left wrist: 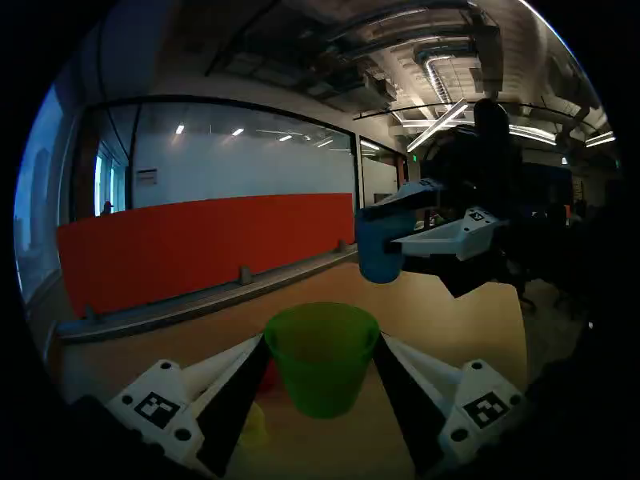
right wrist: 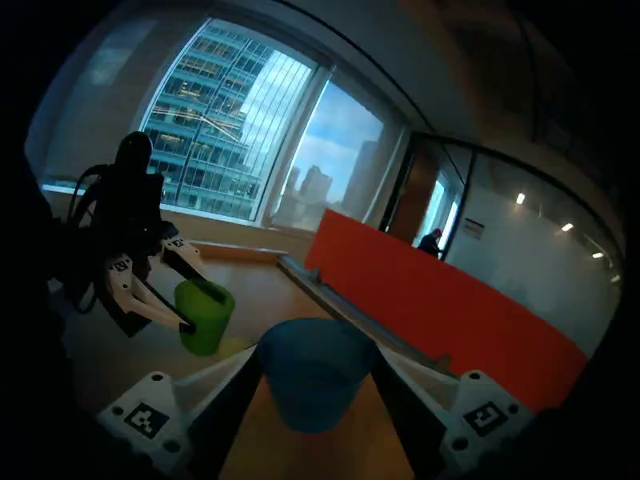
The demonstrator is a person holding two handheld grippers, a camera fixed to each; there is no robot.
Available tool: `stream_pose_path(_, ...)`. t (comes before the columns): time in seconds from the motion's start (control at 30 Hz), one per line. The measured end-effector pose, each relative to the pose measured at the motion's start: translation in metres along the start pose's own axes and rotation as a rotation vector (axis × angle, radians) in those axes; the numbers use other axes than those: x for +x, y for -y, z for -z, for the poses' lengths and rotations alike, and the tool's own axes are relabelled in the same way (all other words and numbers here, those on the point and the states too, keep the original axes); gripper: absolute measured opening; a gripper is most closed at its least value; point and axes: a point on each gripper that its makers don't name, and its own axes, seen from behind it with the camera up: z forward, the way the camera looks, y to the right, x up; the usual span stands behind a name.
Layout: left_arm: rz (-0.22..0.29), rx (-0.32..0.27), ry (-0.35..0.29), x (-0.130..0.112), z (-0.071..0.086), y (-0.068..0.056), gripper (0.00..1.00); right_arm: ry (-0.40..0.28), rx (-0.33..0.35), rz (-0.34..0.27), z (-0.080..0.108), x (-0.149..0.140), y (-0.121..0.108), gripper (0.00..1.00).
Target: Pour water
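Cups at the ready over a wooden table (left wrist: 448, 312): the left claw (left wrist: 320, 346) is closed on a green cup (left wrist: 322, 376), both fingers pressing its sides just under the rim, with the cup upright and straight ahead between the fingertips; the right claw (right wrist: 316, 364) likewise grips a blue cup (right wrist: 314, 392), fingers bearing on either flank, the cup close to upright in front of its own camera. In the left gripper view the blue cup hangs ahead of the left claw, higher than the green cup and off to its right, raised clear of the table, the two cups apart; in the right gripper view the green cup sits ahead and to the left of the right claw. Whether the green cup's base rests on the table, and whether either cup holds water, cannot be told in this dim light. Just below the left claw lie a small yellow object (left wrist: 254, 424) and a red one (left wrist: 270, 374), too blurred to name; an orange partition (left wrist: 200, 240) runs beyond the table's far edge. By the look of it the task stands at the approach before the pour, with neither cup tipped. The next move would call for bringing the blue cup's lip over the green cup's mouth, holding the green cup level, then rolling the right claw slowly so the stream lands inside the rim and not on the left claw's fingers
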Motion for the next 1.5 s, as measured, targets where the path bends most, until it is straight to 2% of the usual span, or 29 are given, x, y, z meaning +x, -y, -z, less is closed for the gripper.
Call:
stream_pose_path(0.77,0.022,-0.035,-0.002,-0.009,-0.001,-0.016,0.87,-0.018,0.003,0.298,-0.033,0.042,-0.005,0.93)
stream_pose_path(1.5,0.029,-0.058,-0.007,-0.010,0.000,-0.026,0.87,-0.035,-0.009,0.510,-0.056,0.068,-0.007,0.92)
